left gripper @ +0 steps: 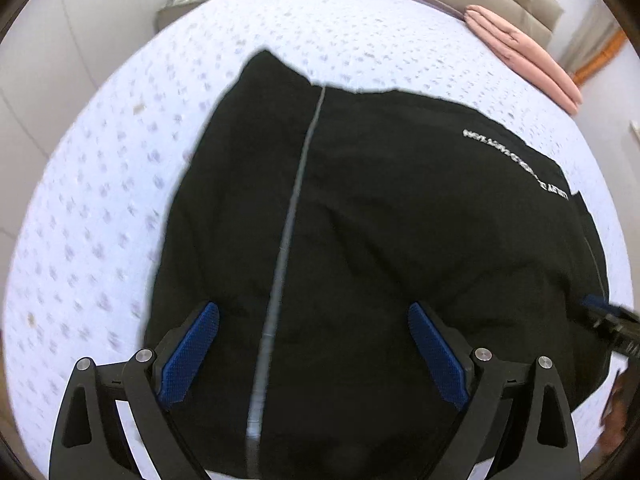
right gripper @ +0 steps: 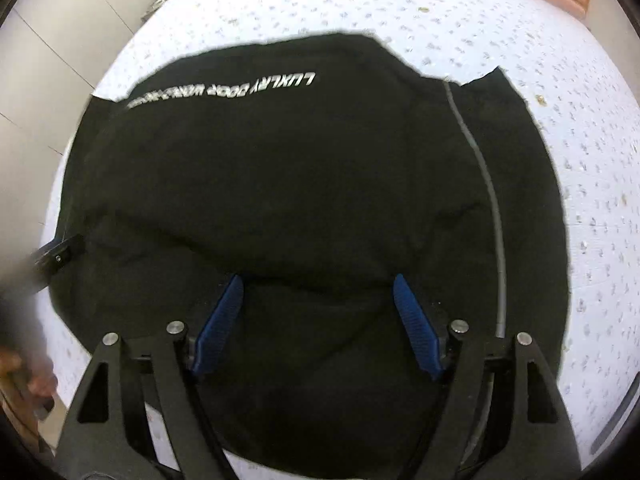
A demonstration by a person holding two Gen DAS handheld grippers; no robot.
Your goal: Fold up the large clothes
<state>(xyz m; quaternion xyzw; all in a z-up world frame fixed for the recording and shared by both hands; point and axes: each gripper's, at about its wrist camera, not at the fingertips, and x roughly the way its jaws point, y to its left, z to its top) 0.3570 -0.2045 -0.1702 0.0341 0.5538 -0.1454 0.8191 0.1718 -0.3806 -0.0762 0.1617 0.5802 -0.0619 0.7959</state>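
Observation:
A large black garment (left gripper: pixel 380 208) lies spread on the bed, with a grey stripe (left gripper: pixel 296 192) along it and white lettering (left gripper: pixel 516 164) near one edge. My left gripper (left gripper: pixel 312 312) hovers over its near part, open wide, with a blue pad on each side of the stripe and nothing pinched. In the right wrist view the same garment (right gripper: pixel 280 168) fills the middle, lettering (right gripper: pixel 224 88) at the top. My right gripper (right gripper: pixel 318 284) stands open above the dark cloth, its pads clear of it. Each gripper shows at the edge of the other's view: the right (left gripper: pixel 604 314), the left (right gripper: pixel 56 254).
The bed sheet (left gripper: pixel 100 200) is white with small lilac marks and reaches out on all sides of the garment. A folded pink cloth (left gripper: pixel 524 56) lies at the far right by the headboard. A nightstand (left gripper: pixel 180 4) and wardrobe doors (right gripper: pixel 60 12) stand beyond. A hand (right gripper: pixel 36 380) shows at lower left.

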